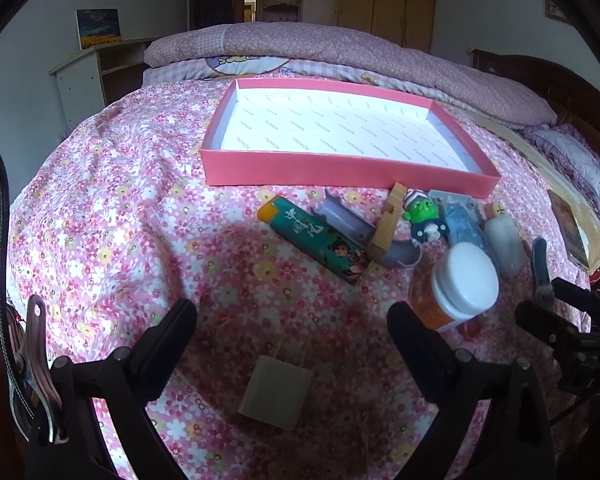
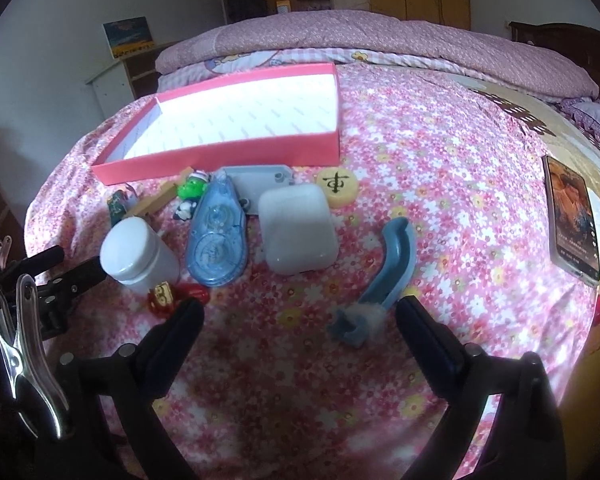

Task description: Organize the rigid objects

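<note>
A pink box (image 1: 340, 168) with a white inside lies open and empty on the flowered bed; it also shows in the right wrist view (image 2: 220, 160). In front of it lie a green lighter (image 1: 316, 240), a wooden block (image 1: 388, 220), a green toy figure (image 1: 422, 216), a white-capped jar (image 1: 460, 280), a blue tape dispenser (image 2: 218, 236), a white case (image 2: 296, 228), a yellow chess piece (image 2: 337, 187) and a blue brush (image 2: 384, 272). A beige plug (image 1: 276, 392) lies between my left gripper's fingers. My left gripper (image 1: 292, 320) is open and empty. My right gripper (image 2: 300, 320) is open, near the brush.
A phone (image 2: 572, 216) lies at the bed's right side. A folded purple quilt (image 1: 340, 52) runs along the far edge behind the box. A small red and gold item (image 2: 168, 298) lies by the jar. A shelf stands at the far left.
</note>
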{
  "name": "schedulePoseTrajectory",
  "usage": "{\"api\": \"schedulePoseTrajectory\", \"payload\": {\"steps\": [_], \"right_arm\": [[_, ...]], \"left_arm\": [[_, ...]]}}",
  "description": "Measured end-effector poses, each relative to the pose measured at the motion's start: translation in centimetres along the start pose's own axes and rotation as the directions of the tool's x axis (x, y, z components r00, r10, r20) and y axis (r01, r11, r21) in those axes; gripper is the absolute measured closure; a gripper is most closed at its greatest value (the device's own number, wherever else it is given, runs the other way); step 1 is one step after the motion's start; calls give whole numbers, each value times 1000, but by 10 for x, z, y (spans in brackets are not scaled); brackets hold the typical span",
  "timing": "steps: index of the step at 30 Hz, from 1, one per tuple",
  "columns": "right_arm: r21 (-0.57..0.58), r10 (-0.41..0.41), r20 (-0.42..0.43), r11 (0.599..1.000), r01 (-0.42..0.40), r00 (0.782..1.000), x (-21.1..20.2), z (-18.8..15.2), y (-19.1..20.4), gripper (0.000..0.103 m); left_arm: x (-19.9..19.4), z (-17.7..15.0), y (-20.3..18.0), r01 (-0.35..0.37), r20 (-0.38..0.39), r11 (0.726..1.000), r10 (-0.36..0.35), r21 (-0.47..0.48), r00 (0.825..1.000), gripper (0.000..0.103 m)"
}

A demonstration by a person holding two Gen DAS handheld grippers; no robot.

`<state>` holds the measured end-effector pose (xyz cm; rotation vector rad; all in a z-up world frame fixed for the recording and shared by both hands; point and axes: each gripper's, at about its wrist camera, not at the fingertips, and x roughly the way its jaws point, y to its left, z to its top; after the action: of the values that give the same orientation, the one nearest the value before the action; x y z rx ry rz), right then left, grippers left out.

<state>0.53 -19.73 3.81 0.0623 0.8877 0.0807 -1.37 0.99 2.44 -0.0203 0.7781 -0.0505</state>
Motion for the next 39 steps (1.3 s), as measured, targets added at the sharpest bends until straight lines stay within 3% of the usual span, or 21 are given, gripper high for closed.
{"api": "schedulePoseTrajectory", "payload": {"steps": [11,21,31,35,39], "right_arm": [[-3,27,21,1000,-27,999,-7,2,-6,6],[-30,7,-18,1000,-7,1000,14,20,-4,23],[-29,0,-12,1000,0,1000,27,33,-5,28],[-17,13,-26,1000,-13,1000,32,34,-7,40],[-24,14,-21,1000,-14,1000,33,32,-8,44]], "left_arm": [[-5,0,3,19,-2,1000,-19,-16,1000,5],[-8,-2,-1,42,0,999,-42,-4,999,6],[-7,-5,-9,66,-4,997,-66,28,998,6],[-10,-5,-12,76,2,997,-76,35,997,6],[-11,-4,-14,89,5,995,-90,38,996,6]]}}
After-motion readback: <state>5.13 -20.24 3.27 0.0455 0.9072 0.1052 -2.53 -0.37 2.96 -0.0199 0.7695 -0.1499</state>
